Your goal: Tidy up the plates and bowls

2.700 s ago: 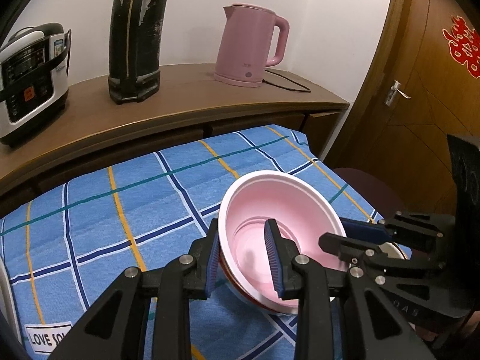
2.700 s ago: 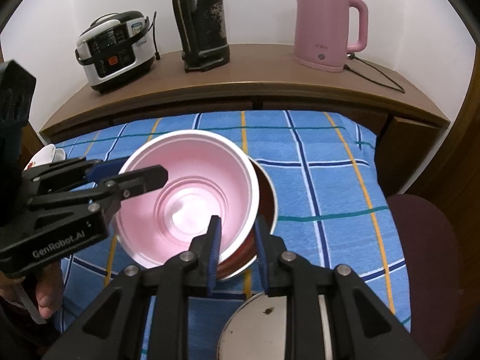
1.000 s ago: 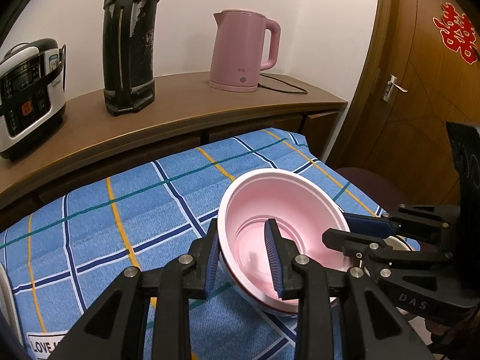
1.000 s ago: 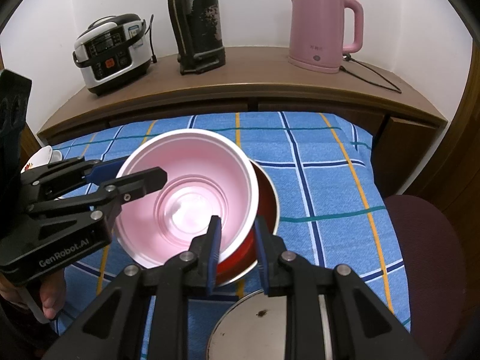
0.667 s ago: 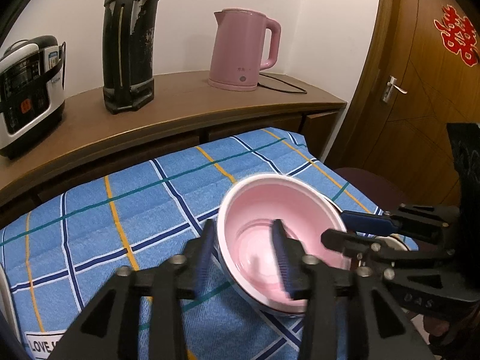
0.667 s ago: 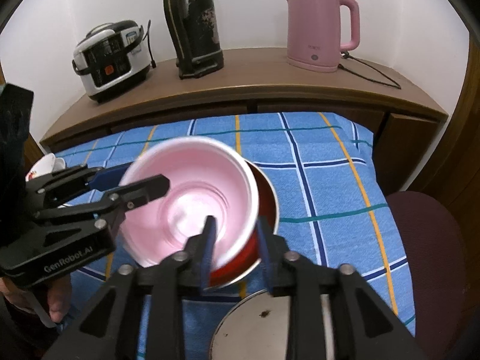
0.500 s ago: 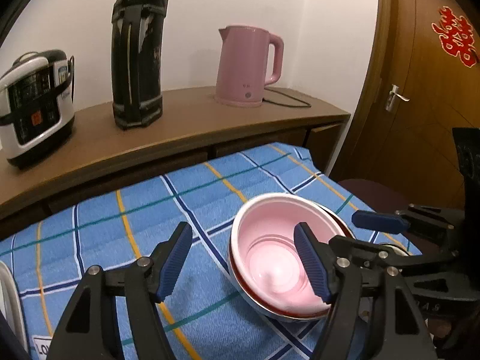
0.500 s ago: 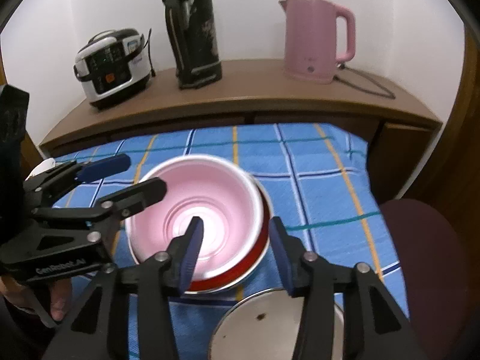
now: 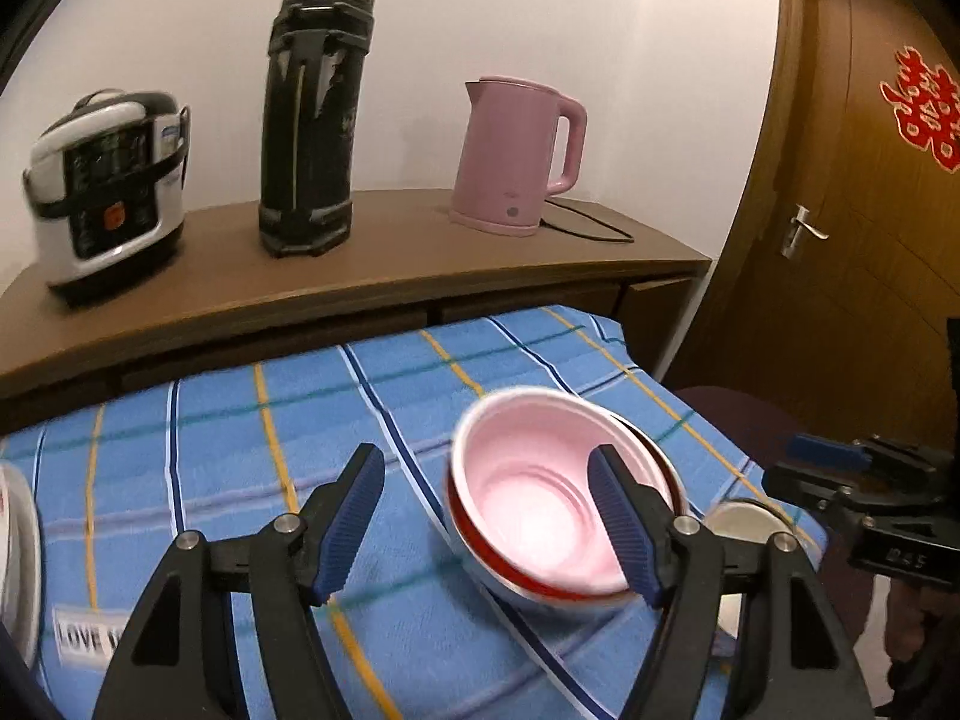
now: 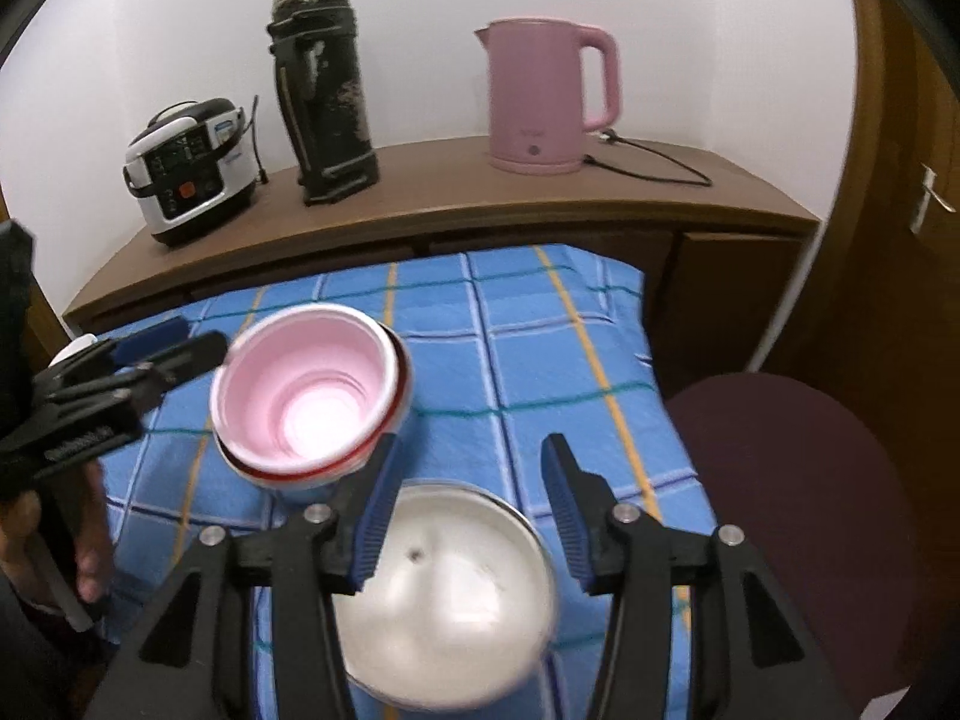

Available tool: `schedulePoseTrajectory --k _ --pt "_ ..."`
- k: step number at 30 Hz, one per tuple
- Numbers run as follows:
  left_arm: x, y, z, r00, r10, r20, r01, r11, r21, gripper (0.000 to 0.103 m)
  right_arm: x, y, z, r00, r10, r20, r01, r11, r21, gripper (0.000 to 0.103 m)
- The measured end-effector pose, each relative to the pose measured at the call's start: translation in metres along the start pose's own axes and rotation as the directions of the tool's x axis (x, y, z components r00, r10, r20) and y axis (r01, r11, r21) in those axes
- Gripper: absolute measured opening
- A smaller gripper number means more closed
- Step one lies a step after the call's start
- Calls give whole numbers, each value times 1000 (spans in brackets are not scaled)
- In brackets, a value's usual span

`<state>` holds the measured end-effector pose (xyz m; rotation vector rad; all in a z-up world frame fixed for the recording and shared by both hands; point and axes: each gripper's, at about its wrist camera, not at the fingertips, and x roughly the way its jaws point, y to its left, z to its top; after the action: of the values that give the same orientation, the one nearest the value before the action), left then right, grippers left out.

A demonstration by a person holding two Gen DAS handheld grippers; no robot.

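Observation:
A pink bowl [image 9: 540, 498] [image 10: 306, 384] sits nested in a red-rimmed bowl [image 9: 540, 585] [image 10: 312, 474] on the blue checked tablecloth [image 9: 240, 450]. My left gripper [image 9: 486, 456] is open, drawn back from the bowl's left side, nothing between its pads; it shows at the left in the right wrist view [image 10: 201, 336]. My right gripper [image 10: 469, 441] is open too, hovering above a steel plate [image 10: 444, 594] [image 9: 738, 519] just in front of the bowls, with nothing held. In the left wrist view it shows at the far right [image 9: 786, 462].
A wooden sideboard [image 10: 540, 204] behind the table carries a rice cooker [image 10: 186, 171], a black flask [image 10: 324, 84] and a pink kettle [image 10: 540, 96]. A dark red chair seat [image 10: 780, 480] stands right of the table. A white dish [image 9: 18, 540] lies at the left edge.
Both grippers were shut on the pink bowl's rim. They have opened, let it go and pulled back; the right one has shifted to the right over the steel plate.

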<state>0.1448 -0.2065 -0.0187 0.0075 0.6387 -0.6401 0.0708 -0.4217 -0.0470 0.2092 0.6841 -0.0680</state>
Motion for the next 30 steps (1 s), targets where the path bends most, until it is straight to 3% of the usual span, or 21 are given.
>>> schedulePoseTrajectory --k 6,13,14,19,24,30 --pt "-19 -33 -17 999 -39 -21 40 999 29 72 -3 -24 -25 999 -18 -51 19 999 26 46" --pt "0 -74 -37 981 -131 -145 144 986 82 72 1 -32 -40 997 4 -78 -1 999 46 36" --pt "4 -79 -41 975 -148 -167 164 983 82 70 3 -31 -42 997 13 -82 -9 999 46 34" --pt "24 -95 -56 952 -170 -253 200 975 98 33 9 -26 -49 995 49 -90 -46 998 38 18" --pt "30 -100 -58 951 -166 -261 197 975 99 25 7 -27 -51 996 66 -63 -62 996 65 14" --pt "25 -100 -54 954 -174 -245 202 975 93 25 -5 -26 -44 996 78 -29 -76 995 72 14"
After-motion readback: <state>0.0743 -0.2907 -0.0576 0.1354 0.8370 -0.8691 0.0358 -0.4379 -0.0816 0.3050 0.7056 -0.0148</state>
